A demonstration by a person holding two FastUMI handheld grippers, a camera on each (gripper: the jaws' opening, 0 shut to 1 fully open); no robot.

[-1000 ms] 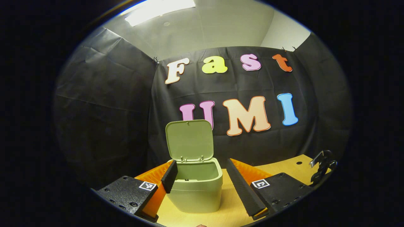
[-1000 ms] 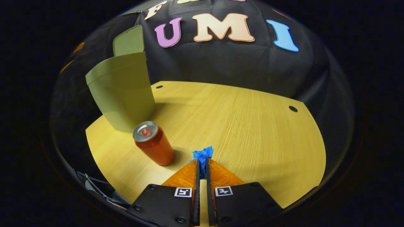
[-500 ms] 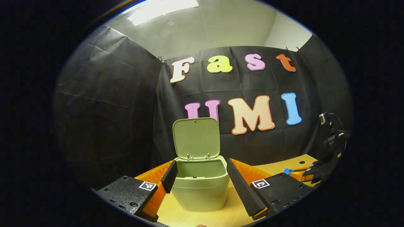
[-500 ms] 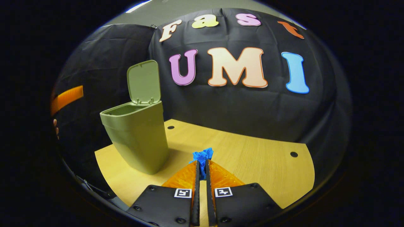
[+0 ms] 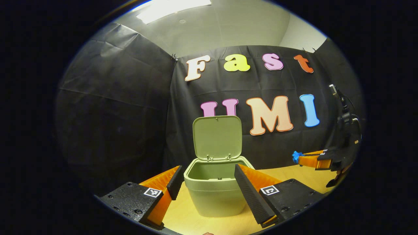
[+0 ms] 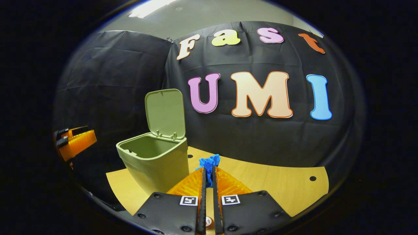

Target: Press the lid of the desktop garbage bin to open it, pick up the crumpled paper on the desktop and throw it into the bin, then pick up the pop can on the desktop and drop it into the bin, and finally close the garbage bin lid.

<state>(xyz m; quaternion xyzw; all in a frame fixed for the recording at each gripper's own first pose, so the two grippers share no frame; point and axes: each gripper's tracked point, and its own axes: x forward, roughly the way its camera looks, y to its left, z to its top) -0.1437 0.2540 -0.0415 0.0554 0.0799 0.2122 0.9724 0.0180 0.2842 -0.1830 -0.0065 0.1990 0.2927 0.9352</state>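
The right tool [image 6: 207, 169], clamped on the paper [image 6: 209, 162], is held short of the bin [image 6: 153, 160]; if released early, the paper could be dropped onto the counter [image 6: 277, 182].

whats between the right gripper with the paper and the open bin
Nothing: in the left gripper view, the stretch from the crumpled paper in the right gripper to the bin holds just bare desktop and booth wall.

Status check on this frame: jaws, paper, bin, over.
Right gripper shut on blue crumpled paper, off the table. Left gripper open, facing bin. Lid up; nothing seen blocking the opening.
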